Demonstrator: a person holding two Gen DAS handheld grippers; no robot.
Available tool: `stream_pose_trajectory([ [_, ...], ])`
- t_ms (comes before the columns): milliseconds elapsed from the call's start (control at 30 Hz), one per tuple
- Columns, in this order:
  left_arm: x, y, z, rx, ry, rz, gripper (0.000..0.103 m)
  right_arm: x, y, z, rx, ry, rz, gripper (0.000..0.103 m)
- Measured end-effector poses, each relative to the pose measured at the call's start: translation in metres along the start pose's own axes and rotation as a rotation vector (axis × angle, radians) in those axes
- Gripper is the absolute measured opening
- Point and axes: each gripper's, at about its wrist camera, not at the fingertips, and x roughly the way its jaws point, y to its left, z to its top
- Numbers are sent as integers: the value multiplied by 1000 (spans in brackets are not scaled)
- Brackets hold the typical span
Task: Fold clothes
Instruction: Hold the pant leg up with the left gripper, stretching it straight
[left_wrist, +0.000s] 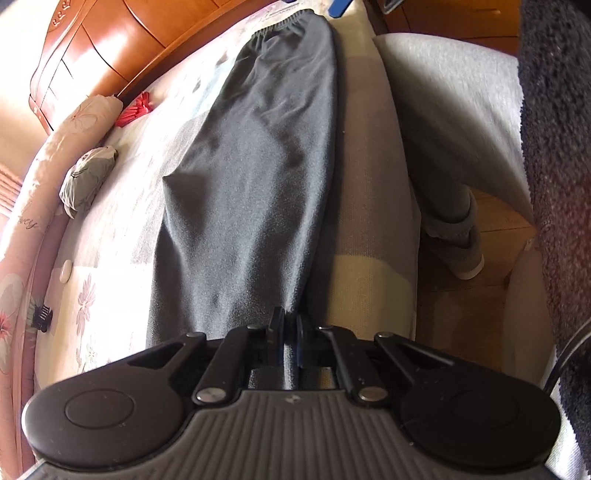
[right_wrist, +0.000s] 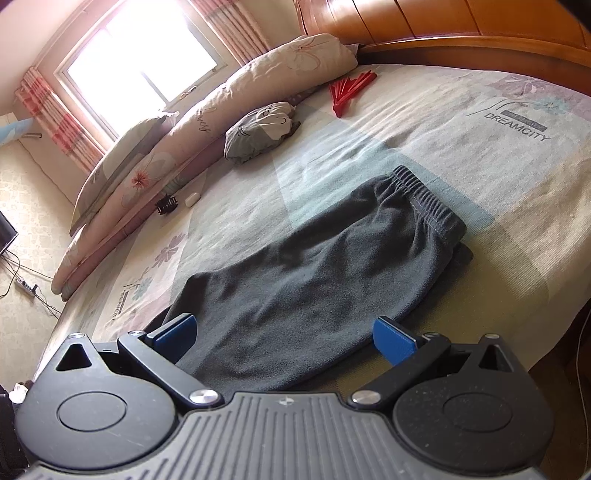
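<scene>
One pair of dark grey trousers (right_wrist: 317, 280) lies lengthwise on the bed (right_wrist: 480, 155), already doubled leg on leg as far as I can judge, with the elastic waistband (right_wrist: 424, 195) toward one o'clock in the right wrist view and the leg ends running down to six o'clock under the camera. In the left wrist view the same cloth stretches from twelve o'clock down to the left gripper (left_wrist: 290, 325), whose jaws are pressed together on the cuff end of the fabric, a thin fold of it pinched between them. The right gripper (right_wrist: 284, 334) hangs over the near edge of the trousers with its blue pads (right_wrist: 393, 339) spread wide, one at eight o'clock and one at four o'clock, the cloth lying between them but neither pad pressing on it. The step in hand looks like seizing the leg ends for the fold toward the waistband; next the right gripper would need to close on its corner before both lift together. Farther out, at eleven o'clock, lie a small grey cushion (right_wrist: 258, 129) and a red fan (right_wrist: 351, 90).
</scene>
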Motion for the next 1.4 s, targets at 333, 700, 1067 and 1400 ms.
stream_pose_trajectory([
  [333,-22,26,-1,-66,-52,10,0,0,-6,0,22,-9,-16,103],
  [700,-24,33,-13,-181,-59,-19,0,11,-34,0,114,-16,6,79],
  [1067,-29,49,-13,-232,-75,18,0,50,-23,-15,250,160,210,80],
  [1400,-29,50,-17,-248,-76,12,0,47,-37,-3,250,84,42,49],
])
